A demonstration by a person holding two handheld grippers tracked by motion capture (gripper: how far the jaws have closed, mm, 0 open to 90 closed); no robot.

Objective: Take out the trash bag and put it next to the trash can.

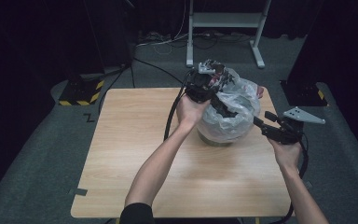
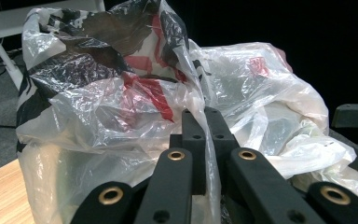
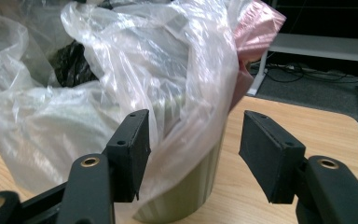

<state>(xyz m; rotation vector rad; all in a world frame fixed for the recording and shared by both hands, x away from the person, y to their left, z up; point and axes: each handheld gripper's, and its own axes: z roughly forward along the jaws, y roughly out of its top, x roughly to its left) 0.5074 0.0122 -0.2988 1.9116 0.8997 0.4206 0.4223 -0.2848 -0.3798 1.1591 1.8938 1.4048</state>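
A thin clear plastic bag (image 1: 230, 112) with red and black print lines a small olive ribbed bin (image 1: 214, 140) on the wooden table (image 1: 135, 149). My left gripper (image 1: 213, 84) is at the bag's top left rim; in the left gripper view it (image 2: 205, 119) is shut on a fold of the bag (image 2: 121, 107). My right gripper (image 1: 263, 119) stands open at the bag's right side. In the right gripper view its jaws (image 3: 193, 149) straddle loose film of the bag (image 3: 98, 93) hanging over the bin (image 3: 186, 196), without pinching it.
A white metal stand (image 1: 223, 21) is on the floor behind the table. Hazard-striped black bases sit at back left (image 1: 81, 91) and back right (image 1: 303, 93). Cables trail from both grippers. Bare tabletop lies left of and in front of the bin.
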